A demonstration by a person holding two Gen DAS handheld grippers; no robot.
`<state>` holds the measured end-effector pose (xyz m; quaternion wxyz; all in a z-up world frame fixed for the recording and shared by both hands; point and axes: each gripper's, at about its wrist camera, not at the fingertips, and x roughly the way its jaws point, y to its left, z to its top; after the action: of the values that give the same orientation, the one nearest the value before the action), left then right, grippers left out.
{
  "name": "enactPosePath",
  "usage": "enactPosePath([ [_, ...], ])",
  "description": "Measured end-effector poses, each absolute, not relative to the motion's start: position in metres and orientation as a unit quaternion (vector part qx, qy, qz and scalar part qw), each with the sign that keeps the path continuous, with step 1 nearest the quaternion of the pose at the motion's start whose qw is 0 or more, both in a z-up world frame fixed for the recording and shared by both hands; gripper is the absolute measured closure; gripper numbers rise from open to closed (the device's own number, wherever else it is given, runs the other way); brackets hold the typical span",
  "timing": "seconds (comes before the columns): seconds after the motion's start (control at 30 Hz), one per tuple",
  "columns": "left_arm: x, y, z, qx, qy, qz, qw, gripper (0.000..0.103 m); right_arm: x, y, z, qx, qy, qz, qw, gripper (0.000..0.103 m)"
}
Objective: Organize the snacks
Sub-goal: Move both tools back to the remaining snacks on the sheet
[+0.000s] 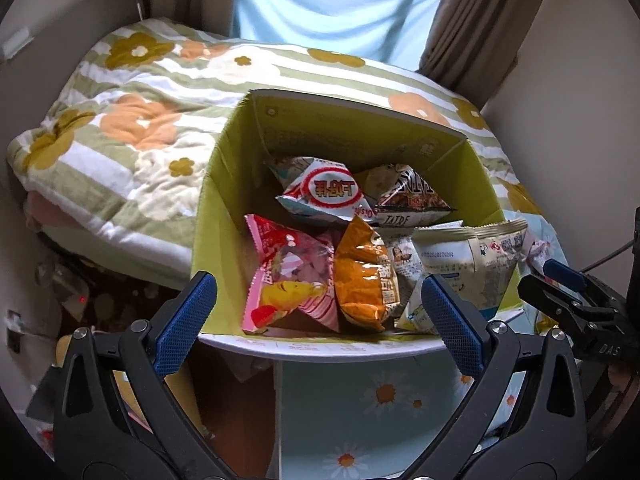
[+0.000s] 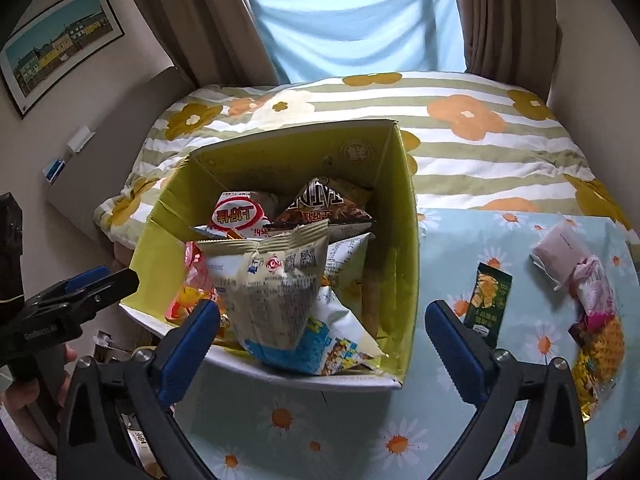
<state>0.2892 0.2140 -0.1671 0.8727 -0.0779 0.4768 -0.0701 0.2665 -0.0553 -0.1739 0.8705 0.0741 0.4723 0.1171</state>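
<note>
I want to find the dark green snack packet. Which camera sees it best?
The right wrist view: the dark green packet lies in the open on the daisy tablecloth, right of the box. The left wrist view doesn't show it.

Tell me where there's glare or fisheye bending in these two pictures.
Left wrist view: glare on the orange packet in the box; the box's near rim bows. Right wrist view: bright window behind the blue cloth; curtains curve, corners black.
</note>
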Motion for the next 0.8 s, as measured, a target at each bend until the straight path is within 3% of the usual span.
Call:
enactPosePath([
  [0.37,0.272,0.165,-0.147,-0.055,0.461,-0.089,0.881,0.001,0.241,-0.097,-0.157,0.084,0.450,0.102,0.883,0.001],
  [0.8,0.240,-0.003,-0.123,-0.042,0.440,-0.154,0.884,0.001,0.185,-0.243,-0.124,0.074,0.405,0.090,0.907,0.001],
])
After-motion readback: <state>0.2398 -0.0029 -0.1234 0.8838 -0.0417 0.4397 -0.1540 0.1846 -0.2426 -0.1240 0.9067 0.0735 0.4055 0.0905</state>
